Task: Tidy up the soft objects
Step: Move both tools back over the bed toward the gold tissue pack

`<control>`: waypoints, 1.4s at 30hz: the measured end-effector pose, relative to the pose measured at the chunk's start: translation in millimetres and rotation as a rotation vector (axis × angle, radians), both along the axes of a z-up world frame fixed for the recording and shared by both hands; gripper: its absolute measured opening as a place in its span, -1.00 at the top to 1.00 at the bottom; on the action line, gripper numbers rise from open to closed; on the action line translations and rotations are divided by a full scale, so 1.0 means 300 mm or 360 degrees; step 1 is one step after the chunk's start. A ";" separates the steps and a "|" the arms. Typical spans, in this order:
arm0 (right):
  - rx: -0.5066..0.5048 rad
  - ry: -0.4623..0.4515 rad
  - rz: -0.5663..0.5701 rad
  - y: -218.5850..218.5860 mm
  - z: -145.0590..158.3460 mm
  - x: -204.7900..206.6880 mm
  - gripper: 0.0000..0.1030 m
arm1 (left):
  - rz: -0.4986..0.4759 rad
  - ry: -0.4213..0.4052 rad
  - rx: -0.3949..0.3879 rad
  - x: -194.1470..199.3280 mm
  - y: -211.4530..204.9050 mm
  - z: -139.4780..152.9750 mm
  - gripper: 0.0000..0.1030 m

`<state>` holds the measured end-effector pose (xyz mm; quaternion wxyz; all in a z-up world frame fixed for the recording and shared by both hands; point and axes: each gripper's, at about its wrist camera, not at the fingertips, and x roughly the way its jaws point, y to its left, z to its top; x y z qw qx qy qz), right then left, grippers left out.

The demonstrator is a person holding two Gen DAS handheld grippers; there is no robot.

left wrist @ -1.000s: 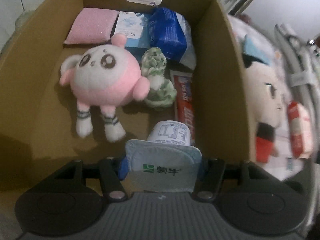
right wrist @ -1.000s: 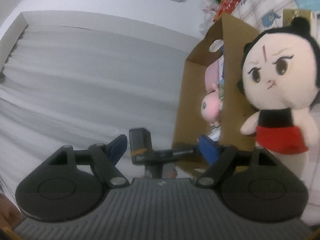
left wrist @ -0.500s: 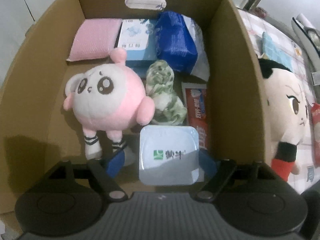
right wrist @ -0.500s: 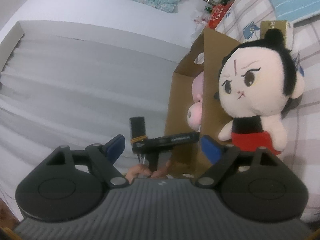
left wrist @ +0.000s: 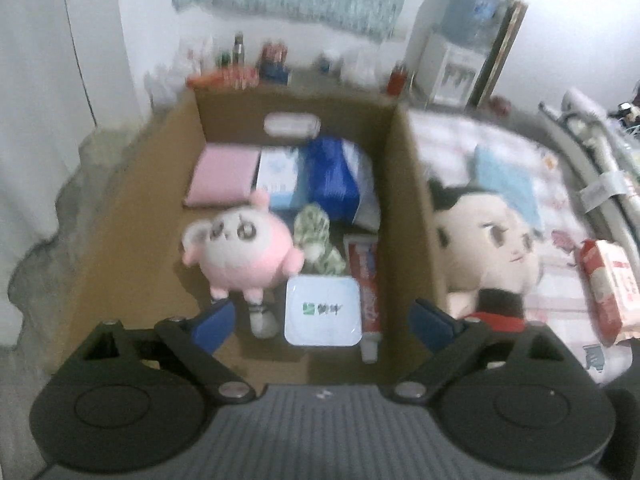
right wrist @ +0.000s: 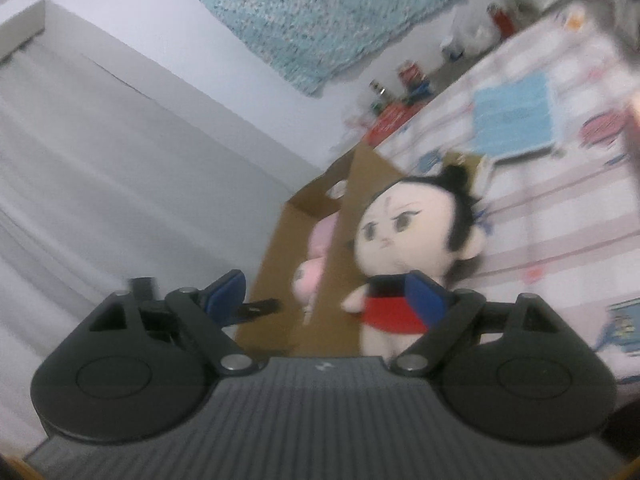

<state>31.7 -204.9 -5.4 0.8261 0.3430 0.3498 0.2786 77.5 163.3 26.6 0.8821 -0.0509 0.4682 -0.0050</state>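
Note:
A brown cardboard box (left wrist: 408, 208) holds a pink round plush (left wrist: 248, 248), a pink sponge (left wrist: 224, 178), tissue packs (left wrist: 334, 176), a green-white knit toy (left wrist: 316, 240), a toothpaste tube (left wrist: 366, 280) and a white yogurt cup (left wrist: 322, 310). My left gripper (left wrist: 322, 320) is open and empty above the box's near end. A black-haired doll in a red skirt (left wrist: 486, 248) leans on the box's right outer wall; it also shows in the right wrist view (right wrist: 400, 240). My right gripper (right wrist: 326, 296) is open and empty, in front of the doll and box (right wrist: 280, 280).
The box and doll rest on a pink checked cloth (left wrist: 552, 216). A blue cloth (left wrist: 508, 182) and a red-white wipes pack (left wrist: 610, 284) lie right of the doll. Bottles and a water dispenser (left wrist: 460, 64) stand behind. A grey curtain (right wrist: 100, 180) hangs left.
My left gripper let go of the yogurt cup, which now sits in the box, then opened wide and drew back upward. My right gripper pulled back and tilted; the doll looks smaller.

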 end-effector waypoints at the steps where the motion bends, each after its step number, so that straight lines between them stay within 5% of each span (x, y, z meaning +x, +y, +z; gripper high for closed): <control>1: -0.0030 -0.0017 -0.0020 -0.013 0.006 -0.017 -0.70 | -0.0007 -0.0046 0.0012 -0.024 -0.008 0.025 -0.87; 5: -0.0092 -0.0086 -0.0084 -0.074 0.045 -0.080 -0.70 | -0.0079 -0.0181 0.0029 -0.097 -0.053 0.126 -0.89; 12: -0.0113 -0.0193 -0.0174 -0.165 0.148 -0.131 -0.70 | -0.0240 -0.0395 -0.0184 -0.149 -0.160 0.297 -0.99; 21: -0.0086 -0.0356 -0.0233 -0.244 0.276 -0.148 -0.70 | -0.0405 -0.0399 -0.0365 -0.040 -0.354 0.383 -1.00; 32: 0.0016 -0.0386 -0.0243 -0.250 0.299 0.003 -0.70 | -0.0327 -0.0258 -0.0354 0.211 -0.493 0.324 -1.00; 42: -0.0078 -0.0168 -0.0288 -0.201 0.102 0.254 -0.70 | -0.0238 0.0033 -0.0231 0.484 -0.582 0.104 -1.00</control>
